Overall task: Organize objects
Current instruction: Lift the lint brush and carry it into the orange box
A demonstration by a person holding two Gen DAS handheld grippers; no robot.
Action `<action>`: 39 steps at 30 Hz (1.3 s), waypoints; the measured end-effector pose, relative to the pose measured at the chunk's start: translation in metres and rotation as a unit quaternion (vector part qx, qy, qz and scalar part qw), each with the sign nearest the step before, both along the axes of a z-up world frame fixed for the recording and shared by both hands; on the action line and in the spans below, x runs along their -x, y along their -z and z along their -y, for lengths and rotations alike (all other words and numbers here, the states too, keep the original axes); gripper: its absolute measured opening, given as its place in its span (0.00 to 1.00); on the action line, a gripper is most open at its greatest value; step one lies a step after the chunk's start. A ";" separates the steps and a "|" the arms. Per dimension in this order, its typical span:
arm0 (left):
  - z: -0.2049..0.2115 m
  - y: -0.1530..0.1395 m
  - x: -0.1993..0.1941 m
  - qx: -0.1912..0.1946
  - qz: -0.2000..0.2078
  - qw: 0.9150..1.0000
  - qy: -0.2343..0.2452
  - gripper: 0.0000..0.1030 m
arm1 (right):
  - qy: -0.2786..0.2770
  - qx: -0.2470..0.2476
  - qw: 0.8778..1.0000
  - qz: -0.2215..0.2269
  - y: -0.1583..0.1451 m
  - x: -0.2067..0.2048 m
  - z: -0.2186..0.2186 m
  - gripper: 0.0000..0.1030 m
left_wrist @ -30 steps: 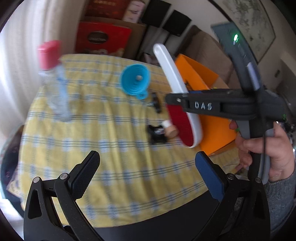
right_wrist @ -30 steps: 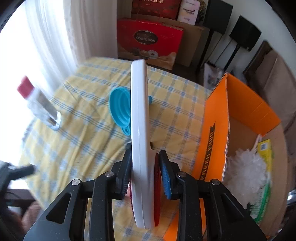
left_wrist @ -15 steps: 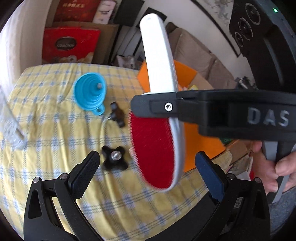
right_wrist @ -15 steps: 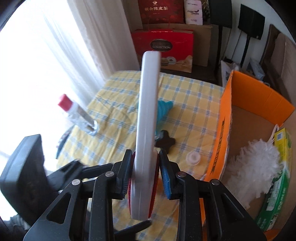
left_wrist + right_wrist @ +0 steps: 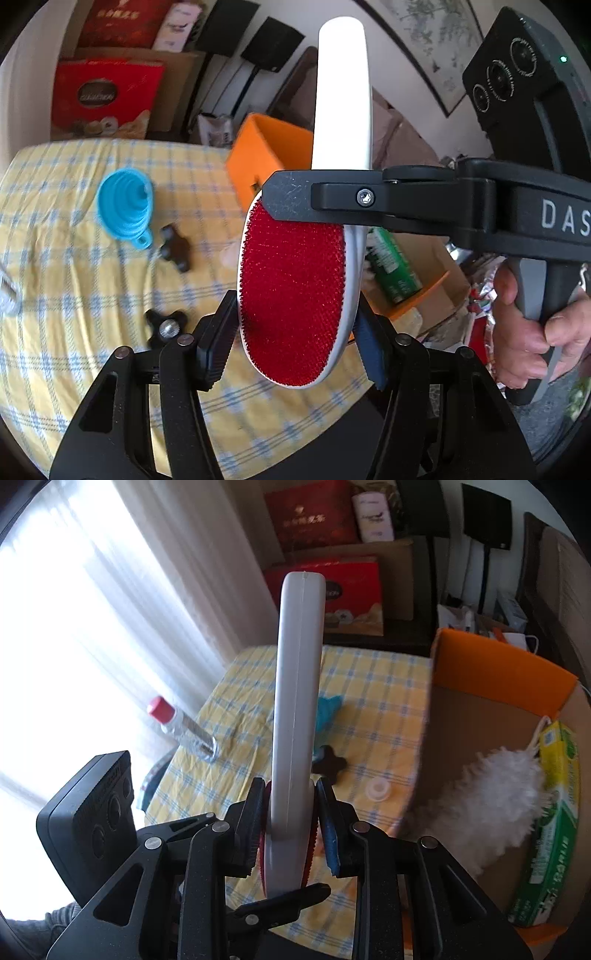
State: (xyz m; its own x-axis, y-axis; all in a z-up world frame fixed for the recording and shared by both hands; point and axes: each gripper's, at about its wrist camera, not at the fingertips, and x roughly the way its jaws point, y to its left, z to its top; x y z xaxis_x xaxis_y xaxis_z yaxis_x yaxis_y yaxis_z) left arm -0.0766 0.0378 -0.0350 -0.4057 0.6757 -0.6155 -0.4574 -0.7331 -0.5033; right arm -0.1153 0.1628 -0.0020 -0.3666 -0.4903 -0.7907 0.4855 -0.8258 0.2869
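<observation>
A white lint brush with a red pad is held above the yellow checked table. My right gripper is shut on its middle, one finger on the red face and one on the back. In the right wrist view the brush stands edge-on between those fingers. My left gripper is closing across the brush's red lower end, and its pads look to be touching both edges. One left finger shows under the brush.
On the cloth lie a blue funnel, two black knobs, a white cap and a red-capped bottle. To the right an orange box holds a white duster and a green carton.
The right gripper lifted the brush off the table and brought it towards the left gripper. The left jaws, wide open before, have closed in around the brush's red end.
</observation>
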 end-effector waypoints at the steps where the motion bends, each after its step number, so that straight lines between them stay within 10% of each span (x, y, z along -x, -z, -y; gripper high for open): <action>1: -0.006 -0.004 0.001 0.003 -0.003 1.000 0.003 0.54 | 0.004 0.003 1.000 -0.001 -0.004 0.000 -0.006 0.27; 25: -0.121 -0.052 0.006 0.058 -0.025 0.996 0.059 0.54 | 0.098 0.084 0.992 0.005 -0.043 0.000 -0.135 0.26; 39: -0.193 -0.009 0.011 0.130 0.003 0.987 0.091 0.54 | 0.170 0.052 0.983 0.045 0.001 0.022 -0.203 0.26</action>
